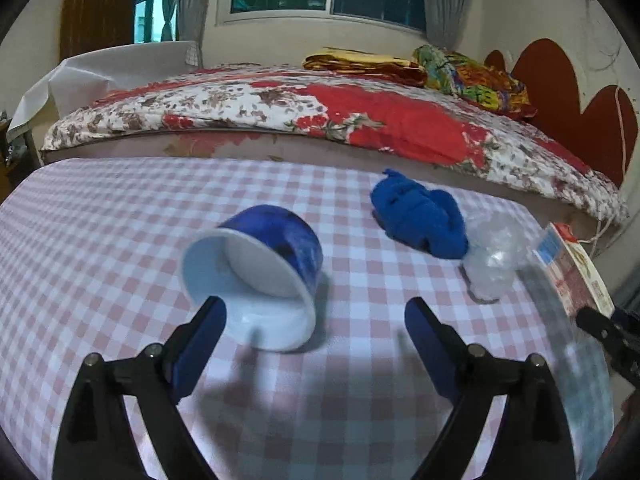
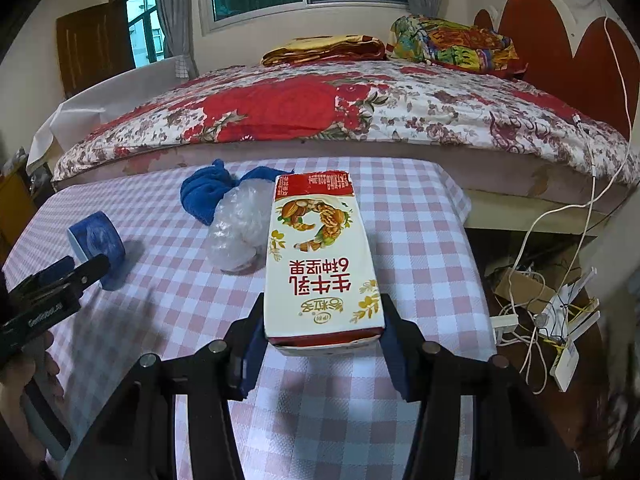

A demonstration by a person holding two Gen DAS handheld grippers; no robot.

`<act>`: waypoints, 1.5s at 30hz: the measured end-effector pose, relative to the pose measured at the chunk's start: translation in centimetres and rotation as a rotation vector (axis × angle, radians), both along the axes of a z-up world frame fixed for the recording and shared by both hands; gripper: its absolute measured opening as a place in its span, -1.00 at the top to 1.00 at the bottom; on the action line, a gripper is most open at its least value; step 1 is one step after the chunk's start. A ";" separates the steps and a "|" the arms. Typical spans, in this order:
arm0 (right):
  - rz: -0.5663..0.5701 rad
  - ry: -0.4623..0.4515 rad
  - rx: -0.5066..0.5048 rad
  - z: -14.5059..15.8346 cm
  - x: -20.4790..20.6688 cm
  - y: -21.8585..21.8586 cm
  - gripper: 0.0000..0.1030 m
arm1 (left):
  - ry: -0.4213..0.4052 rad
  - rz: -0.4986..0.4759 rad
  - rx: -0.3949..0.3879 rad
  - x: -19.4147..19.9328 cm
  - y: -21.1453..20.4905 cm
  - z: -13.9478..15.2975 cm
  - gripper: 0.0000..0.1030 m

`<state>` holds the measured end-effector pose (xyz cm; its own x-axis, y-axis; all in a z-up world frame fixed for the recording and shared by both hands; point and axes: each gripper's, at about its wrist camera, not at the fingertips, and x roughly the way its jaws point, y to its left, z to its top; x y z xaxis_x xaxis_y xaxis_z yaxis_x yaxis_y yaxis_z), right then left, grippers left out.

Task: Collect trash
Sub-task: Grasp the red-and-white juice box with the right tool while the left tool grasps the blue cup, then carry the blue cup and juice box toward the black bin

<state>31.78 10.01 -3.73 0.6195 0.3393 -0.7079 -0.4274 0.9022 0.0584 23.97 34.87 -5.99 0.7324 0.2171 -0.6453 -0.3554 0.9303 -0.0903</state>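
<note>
Low in the right wrist view the right gripper (image 2: pixel 324 344) pinches a milk carton (image 2: pixel 320 256) by its near end, its far end pointing up the frame; contents cannot be told. In the left view the left gripper (image 1: pixel 316 320) stands spread, pads clear of a blue paper cup (image 1: pixel 256 268) on its side at centre on the checked tablecloth (image 1: pixel 100 240), white inside showing nothing. Farther, upper right, a crumpled clear plastic wad (image 1: pixel 492 260) touches a blue cloth (image 1: pixel 416 220); the cup's rim is blurred.
</note>
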 end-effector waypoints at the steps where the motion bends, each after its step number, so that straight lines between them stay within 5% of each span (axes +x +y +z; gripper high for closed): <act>1: 0.000 0.001 0.000 -0.1 0.1 0.0 -0.04 | 0.009 0.019 0.000 0.5 0.3 -0.1 -0.78; 4: -0.001 0.003 -0.001 -0.2 0.3 0.0 -0.04 | -0.001 0.060 -0.014 1.1 1.4 -0.1 -0.71; 6: -0.008 0.008 0.000 -0.4 0.7 0.0 -0.04 | 0.001 0.028 -0.078 1.3 2.3 -0.6 -0.04; 7: -0.011 0.009 0.001 -0.5 0.9 -0.1 -0.04 | 0.018 0.006 -0.123 1.6 2.8 -1.1 0.58; 8: -0.013 0.011 0.003 -0.5 0.9 -0.1 -0.04 | 0.025 -0.007 -0.135 1.5 2.9 -1.4 0.78; 22: -0.008 0.013 0.003 -0.2 -1.1 -1.4 -0.03 | -0.053 -0.205 -0.078 -1.1 -2.5 1.7 0.91; 45: -0.116 -0.048 0.032 3.6 -10.5 -10.2 -0.04 | -0.092 -0.360 -0.039 -9.3 -13.7 5.2 0.91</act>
